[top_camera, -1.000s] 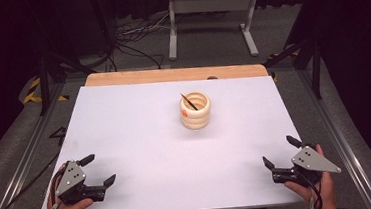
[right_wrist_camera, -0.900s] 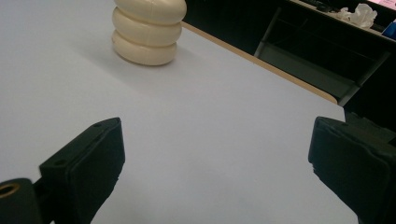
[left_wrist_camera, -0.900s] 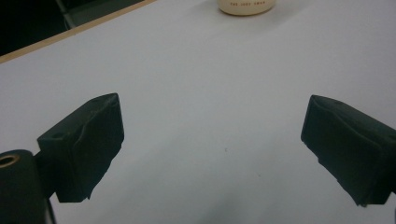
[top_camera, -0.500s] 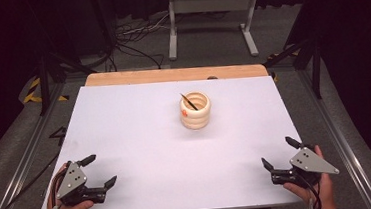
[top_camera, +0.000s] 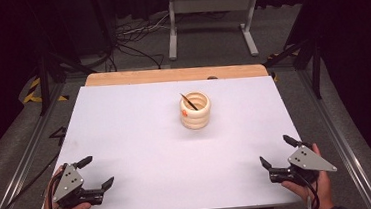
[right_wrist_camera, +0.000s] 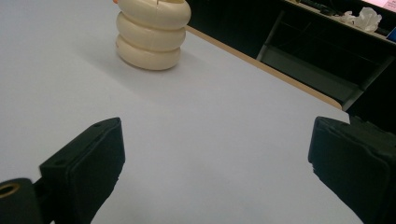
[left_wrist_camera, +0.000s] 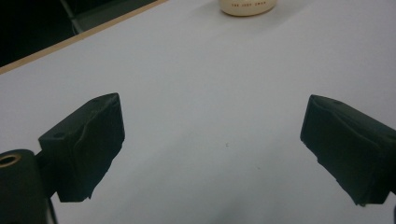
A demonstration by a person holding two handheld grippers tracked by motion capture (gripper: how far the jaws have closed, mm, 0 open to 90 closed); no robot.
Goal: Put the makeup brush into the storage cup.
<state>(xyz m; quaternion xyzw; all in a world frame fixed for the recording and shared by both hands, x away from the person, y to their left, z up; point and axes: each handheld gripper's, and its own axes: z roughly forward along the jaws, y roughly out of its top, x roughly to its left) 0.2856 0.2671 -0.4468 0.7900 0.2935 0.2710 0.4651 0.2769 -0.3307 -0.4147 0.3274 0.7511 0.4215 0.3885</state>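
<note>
While both rest at near table edge:
left gripper (top_camera: 94, 172): jaws wide apart, empty
right gripper (top_camera: 277, 151): jaws wide apart, empty
ringed cup (top_camera: 195, 110): upright mid-table, untouched

A cream-coloured holder (top_camera: 195, 110) shaped like three stacked rings stands upright on the white table top (top_camera: 125, 134), a little beyond its middle, with a thin dark stick (top_camera: 189, 101) leaning inside it and a small orange spot on its side.

A lab: white-topped table (top_camera: 126, 139) on metal framing, floor cables (top_camera: 133, 43), dark surroundings.
</note>
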